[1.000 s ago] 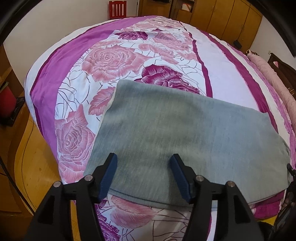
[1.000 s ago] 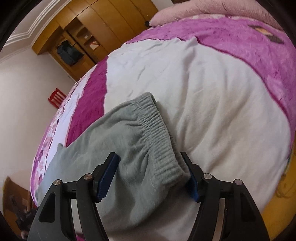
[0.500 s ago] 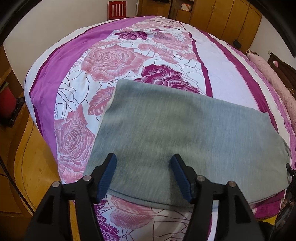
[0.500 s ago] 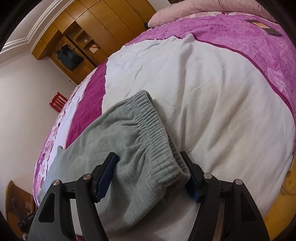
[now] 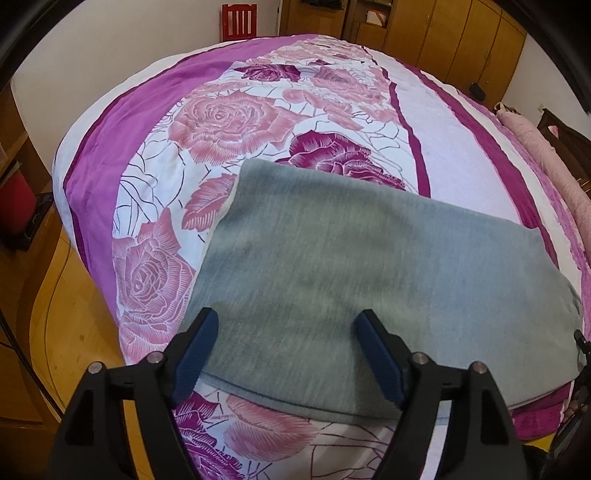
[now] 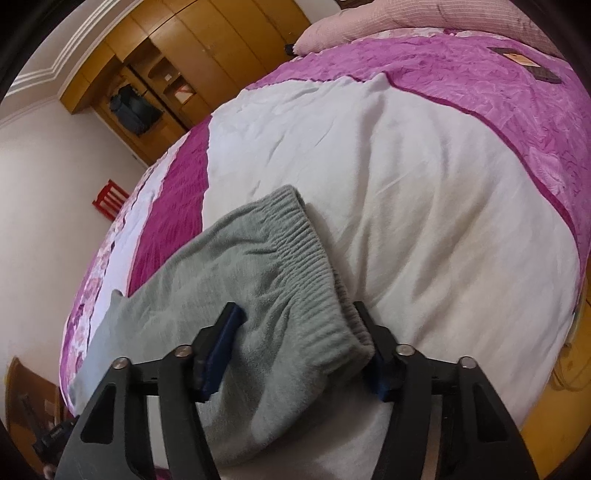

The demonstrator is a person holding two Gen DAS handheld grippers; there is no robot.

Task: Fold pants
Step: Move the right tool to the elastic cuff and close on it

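Grey-green pants [image 5: 362, 273] lie flat on the bed as a long folded rectangle. In the left wrist view my left gripper [image 5: 286, 323] hangs open just above the near long edge of the pants, its blue pads [image 5: 197, 350] wide apart with nothing between them. In the right wrist view the ribbed elastic waistband [image 6: 306, 258] runs toward me. My right gripper [image 6: 299, 314] is open and straddles the near corner of the waistband, fabric lying between the two fingers. The right fingertip is partly hidden behind the waistband.
The bed carries a purple and pink rose-print cover [image 5: 229, 118] with a white panel [image 6: 424, 206]. A pink pillow [image 6: 406, 18] lies at the head. Wooden wardrobes [image 5: 443, 33], a red chair [image 5: 238, 18] and wooden flooring [image 5: 55, 317] surround the bed.
My right gripper has moved in closer over the waistband corner and tilted slightly. The left gripper has barely moved.
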